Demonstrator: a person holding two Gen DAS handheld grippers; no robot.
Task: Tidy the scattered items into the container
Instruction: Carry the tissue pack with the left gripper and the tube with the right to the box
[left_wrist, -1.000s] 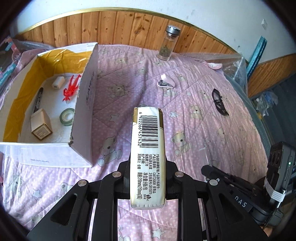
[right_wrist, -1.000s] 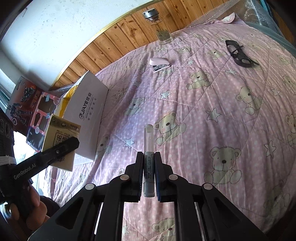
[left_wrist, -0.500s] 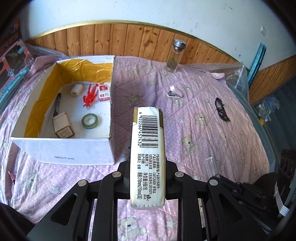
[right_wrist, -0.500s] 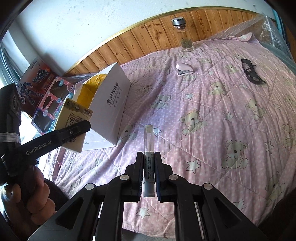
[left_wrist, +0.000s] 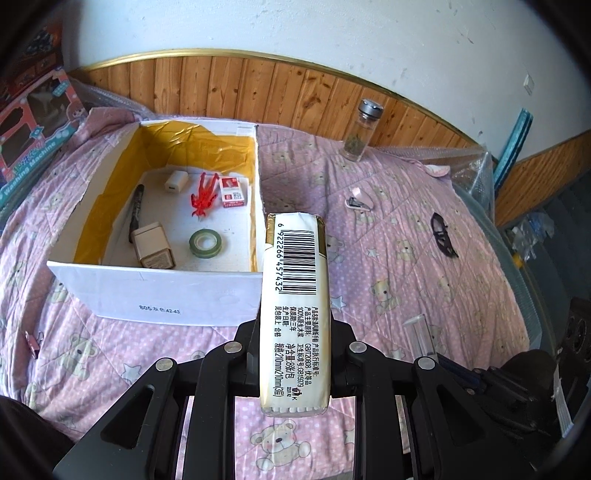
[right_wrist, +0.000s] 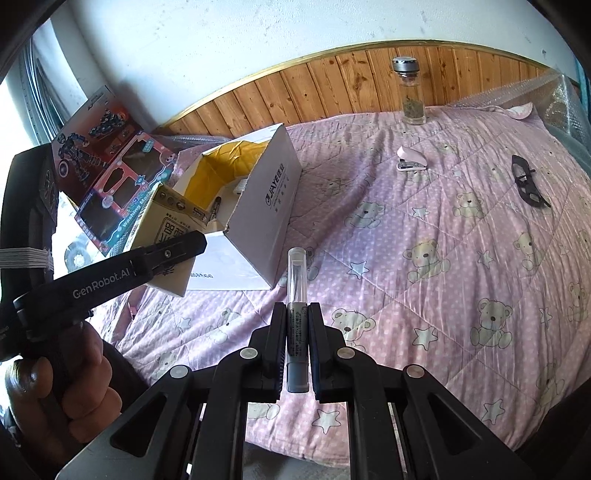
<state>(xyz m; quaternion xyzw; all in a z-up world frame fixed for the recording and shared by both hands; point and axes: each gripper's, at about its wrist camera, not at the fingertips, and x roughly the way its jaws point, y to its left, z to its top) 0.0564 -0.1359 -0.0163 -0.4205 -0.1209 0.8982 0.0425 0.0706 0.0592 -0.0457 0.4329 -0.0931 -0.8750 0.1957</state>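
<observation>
My left gripper is shut on a cream tissue pack with a barcode, held above the bed near the front right corner of the white box. The box is open and holds a charger, a red figure, a card pack, a marker, a small carton and a tape roll. My right gripper is shut on a grey pen with a clear cap, held over the quilt right of the box. The left gripper with the tissue pack shows at the left of the right wrist view.
On the pink quilt lie a pink stapler, black glasses and a glass jar by the wooden wall. Toy boxes lie left of the box. A small clip lies at the left.
Both grippers have risen and pulled back with their loads. The box now sits more central in the left wrist view, and its whole inside shows.
</observation>
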